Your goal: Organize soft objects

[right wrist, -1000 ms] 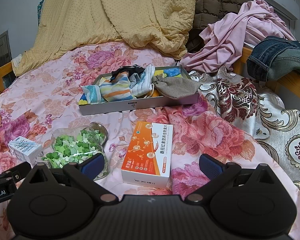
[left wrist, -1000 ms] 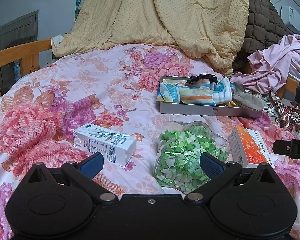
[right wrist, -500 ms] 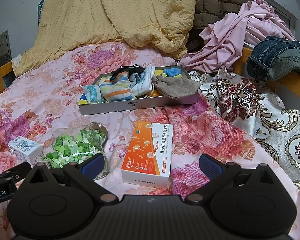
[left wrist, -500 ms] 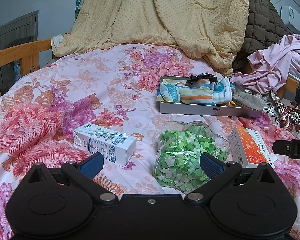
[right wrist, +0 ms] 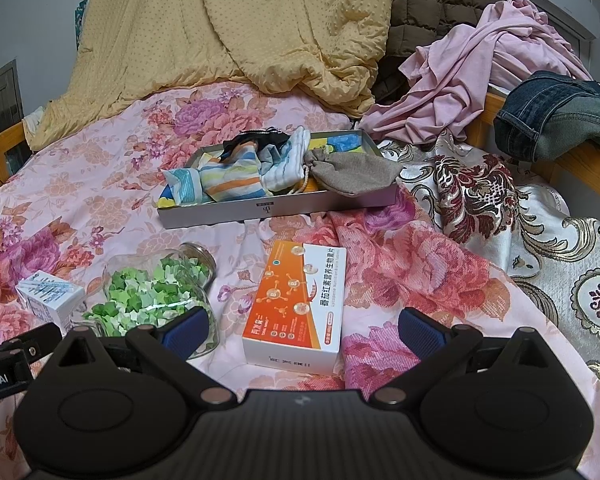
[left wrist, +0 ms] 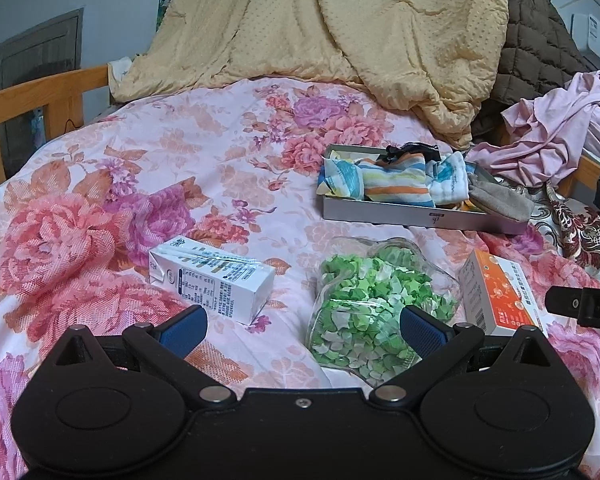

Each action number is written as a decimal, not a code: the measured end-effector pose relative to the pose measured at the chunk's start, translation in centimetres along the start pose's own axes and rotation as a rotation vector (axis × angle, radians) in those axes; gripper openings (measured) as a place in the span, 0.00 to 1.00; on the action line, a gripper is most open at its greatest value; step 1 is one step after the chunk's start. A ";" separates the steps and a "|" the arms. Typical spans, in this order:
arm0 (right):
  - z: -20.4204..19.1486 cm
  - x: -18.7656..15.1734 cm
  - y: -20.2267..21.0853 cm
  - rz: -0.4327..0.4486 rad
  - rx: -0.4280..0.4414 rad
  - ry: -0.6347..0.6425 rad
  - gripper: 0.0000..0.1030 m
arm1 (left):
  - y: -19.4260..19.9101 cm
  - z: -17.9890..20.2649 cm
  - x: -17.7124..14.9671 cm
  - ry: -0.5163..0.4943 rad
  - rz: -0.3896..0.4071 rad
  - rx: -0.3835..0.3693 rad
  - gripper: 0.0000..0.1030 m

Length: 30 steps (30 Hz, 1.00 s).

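Both claws are held wide, nothing gripped: left claw (left wrist: 302, 330), right claw (right wrist: 302, 330). Soft cloth items (right wrist: 236, 178) are seen piled in the tray (right wrist: 276, 208) on the bed (left wrist: 172, 184). Risk: the gray pouch (right wrist: 354, 172) overhangs the tray rim and could be knocked off; the glass jar (left wrist: 374, 300) could be rolled by a careless reach.

A shallow grey tray (right wrist: 284, 210) is set flat on the floral bedspread. It is filled with soft items: a striped cloth bundle (right wrist: 230, 180) in blue, yellow and orange at the left, a white ribbed cloth (right wrist: 288, 164) in the middle, a black item (right wrist: 256, 138) behind them, and a grey-brown drawstring pouch (right wrist: 356, 176) draped over the near right rim.
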State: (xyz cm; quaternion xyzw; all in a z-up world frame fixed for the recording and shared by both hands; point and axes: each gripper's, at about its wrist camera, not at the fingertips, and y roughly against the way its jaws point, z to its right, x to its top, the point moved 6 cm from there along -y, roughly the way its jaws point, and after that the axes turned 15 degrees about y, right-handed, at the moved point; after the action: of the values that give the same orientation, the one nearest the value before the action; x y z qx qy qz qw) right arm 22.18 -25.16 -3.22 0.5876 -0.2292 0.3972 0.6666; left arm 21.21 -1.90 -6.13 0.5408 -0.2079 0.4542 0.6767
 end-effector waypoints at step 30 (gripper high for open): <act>0.1 0.0 0.0 -0.003 0.000 0.001 1.00 | 0.4 0.6 0.2 -0.037 -0.001 0.032 0.99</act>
State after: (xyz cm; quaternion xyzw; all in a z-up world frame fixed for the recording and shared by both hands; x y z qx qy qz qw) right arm 22.16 -25.23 -3.20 0.5876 -0.2279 0.3965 0.6675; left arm 21.14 -2.34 -5.57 0.5602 -0.2128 0.4468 0.6642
